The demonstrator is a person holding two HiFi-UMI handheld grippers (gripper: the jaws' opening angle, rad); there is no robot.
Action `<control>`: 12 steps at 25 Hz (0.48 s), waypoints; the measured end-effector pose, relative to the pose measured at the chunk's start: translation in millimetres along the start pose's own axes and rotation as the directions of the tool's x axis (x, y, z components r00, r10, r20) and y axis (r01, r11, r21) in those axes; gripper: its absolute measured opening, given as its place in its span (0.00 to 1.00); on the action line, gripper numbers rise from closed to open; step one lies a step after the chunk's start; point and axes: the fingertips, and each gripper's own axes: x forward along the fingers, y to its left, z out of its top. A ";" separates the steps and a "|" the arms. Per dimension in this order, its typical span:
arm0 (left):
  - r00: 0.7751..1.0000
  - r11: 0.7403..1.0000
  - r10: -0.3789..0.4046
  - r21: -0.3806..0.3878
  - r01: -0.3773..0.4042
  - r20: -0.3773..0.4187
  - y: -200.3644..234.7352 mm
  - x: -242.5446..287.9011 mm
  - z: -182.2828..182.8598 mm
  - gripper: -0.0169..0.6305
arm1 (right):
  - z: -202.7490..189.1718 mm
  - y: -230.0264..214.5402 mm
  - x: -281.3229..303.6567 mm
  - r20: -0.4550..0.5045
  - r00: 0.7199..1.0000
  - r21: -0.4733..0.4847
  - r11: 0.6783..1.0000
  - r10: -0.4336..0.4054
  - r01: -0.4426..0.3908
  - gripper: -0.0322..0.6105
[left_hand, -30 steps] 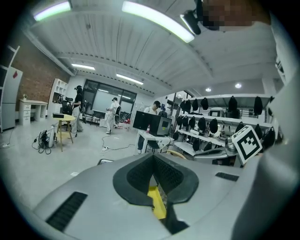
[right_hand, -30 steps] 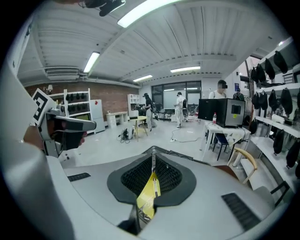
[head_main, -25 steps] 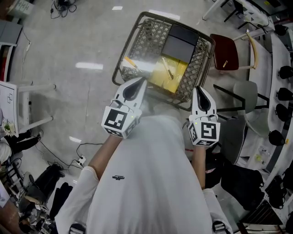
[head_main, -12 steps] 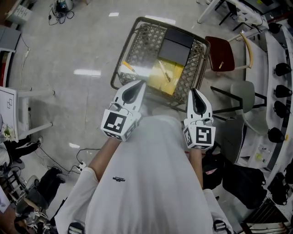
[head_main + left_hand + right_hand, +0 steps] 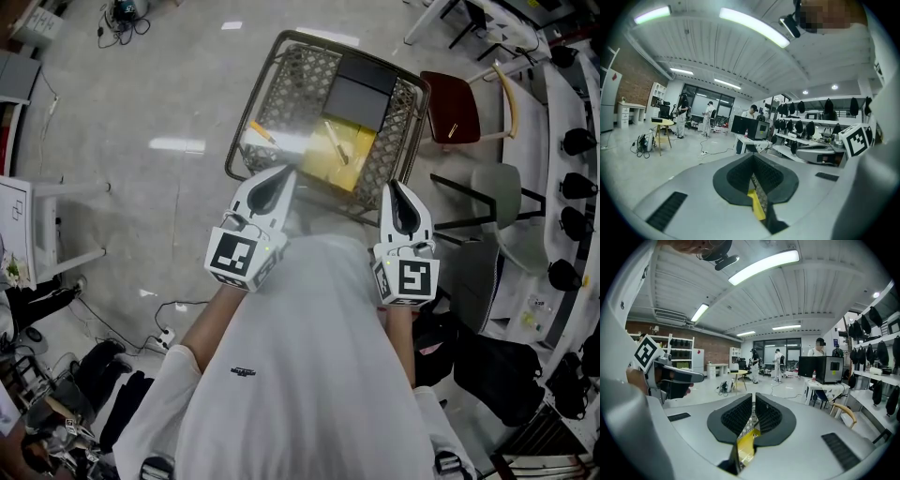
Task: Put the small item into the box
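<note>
A wire basket (image 5: 246, 131) stands on the floor ahead of me. In it lie a yellow box (image 5: 349, 167), a thin stick-like item (image 5: 336, 155) on that box, and two flat black items (image 5: 361, 89). An orange pencil-like item (image 5: 262, 133) lies at the basket's left side. My left gripper (image 5: 283, 172) is held at chest height, shut and empty, its tip over the basket's near rim. My right gripper (image 5: 392, 187) is likewise shut and empty at the near right corner. In the left gripper view the jaws of the gripper (image 5: 752, 158) meet; in the right gripper view the gripper (image 5: 753, 397) shows only a thin slit.
A red-seated chair (image 5: 455, 108) and a grey chair (image 5: 502, 202) stand right of the basket. A white table frame (image 5: 42, 220) is at the left, with cables (image 5: 164, 314) on the floor. Black bags (image 5: 497, 370) lie at the lower right. People stand far off in both gripper views.
The right gripper has drifted slightly left and up toward the basket's corner. The left gripper has barely moved. Both stay shut.
</note>
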 end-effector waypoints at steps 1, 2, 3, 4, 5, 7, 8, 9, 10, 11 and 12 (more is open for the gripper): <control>1.000 1.000 0.003 -0.001 -0.003 -0.001 -0.1 -0.7 -0.6 0.03 | -0.3 -0.1 -0.8 0.000 1.000 0.002 1.000 0.000 0.000 0.07; 1.000 1.000 0.005 -0.003 -0.005 0.000 -0.2 -1.3 -0.5 0.03 | -0.3 0.2 -1.4 -0.001 1.000 0.003 1.000 0.001 -0.001 0.07; 1.000 1.000 0.006 -0.004 -0.006 0.001 -0.2 -1.9 -0.2 0.03 | -0.2 0.7 -1.9 -0.001 1.000 0.003 1.000 0.002 -0.002 0.07; 1.000 1.000 0.007 -0.005 -0.007 0.002 -0.1 -2.5 0.0 0.03 | 0.0 1.4 -2.2 -0.002 1.000 0.003 1.000 0.002 -0.002 0.07; 1.000 1.000 0.008 -0.006 -0.008 0.002 0.1 -2.9 -0.2 0.03 | 0.0 1.9 -2.5 -0.003 1.000 0.003 1.000 0.003 -0.003 0.07; 1.000 1.000 0.008 -0.006 -0.008 0.000 -0.3 -3.2 -1.2 0.03 | -0.7 2.3 -2.8 -0.003 1.000 0.003 1.000 0.003 -0.003 0.07; 1.000 1.000 0.007 -0.007 -0.007 0.000 -0.9 -3.5 -1.7 0.03 | -1.3 2.5 -3.2 -0.003 1.000 0.003 1.000 0.003 -0.003 0.07; 1.000 1.000 0.006 -0.008 -0.006 0.000 -1.7 -4.1 -2.3 0.03 | -1.9 2.8 -3.8 -0.004 1.000 0.004 1.000 0.003 -0.003 0.07; 1.000 1.000 0.006 -0.009 -0.006 0.000 -2.5 -4.8 -2.7 0.03 | -2.3 3.1 -4.6 -0.005 1.000 0.004 1.000 0.003 -0.003 0.07; 1.000 1.000 0.005 -0.010 -0.005 0.000 -3.0 -5.2 -3.0 0.03 | -2.5 3.4 -5.1 -0.005 1.000 0.005 1.000 0.003 -0.003 0.07; 1.000 1.000 0.005 -0.010 -0.005 0.000 -3.0 -5.1 -3.1 0.03 | -2.6 3.4 -4.9 -0.005 1.000 0.006 1.000 0.002 -0.002 0.07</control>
